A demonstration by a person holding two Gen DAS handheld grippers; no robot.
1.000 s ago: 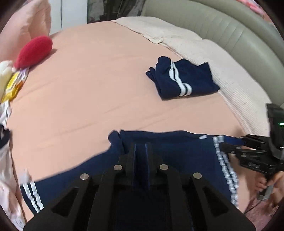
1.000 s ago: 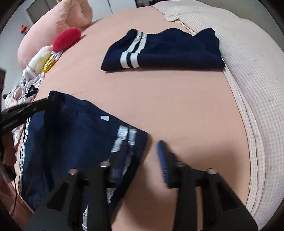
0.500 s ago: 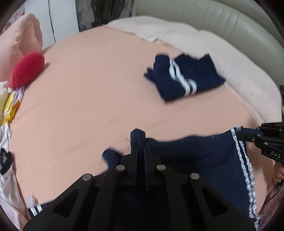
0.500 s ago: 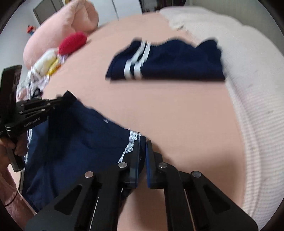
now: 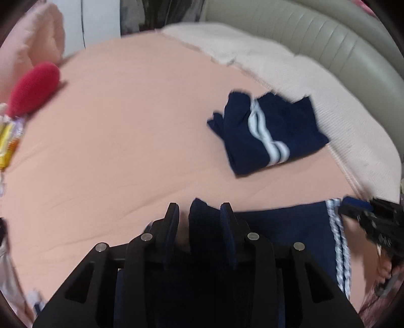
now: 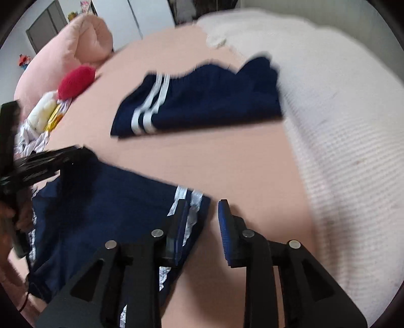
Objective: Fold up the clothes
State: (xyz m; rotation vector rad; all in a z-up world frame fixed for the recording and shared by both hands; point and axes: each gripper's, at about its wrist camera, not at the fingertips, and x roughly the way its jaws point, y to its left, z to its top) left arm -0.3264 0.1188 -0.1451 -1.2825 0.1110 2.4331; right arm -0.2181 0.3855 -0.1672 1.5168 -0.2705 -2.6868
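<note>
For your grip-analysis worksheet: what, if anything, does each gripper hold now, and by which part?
Nothing is held. Both the left gripper and right gripper are open over the near navy white-striped shorts.

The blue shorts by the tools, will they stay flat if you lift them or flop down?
The blue shorts will probably flop: they are thin cloth, already bunched between the left tool fingers. They look light and should not roll. They may slide easily on the smooth pink sheet.

A bed (image 5: 131, 121) spread with a peach sheet fills the room, a cream waffle blanket (image 6: 353, 126) along its far side beneath a grey-green padded headboard (image 5: 315, 32); white wardrobe doors (image 6: 151, 15) stand beyond.
</note>
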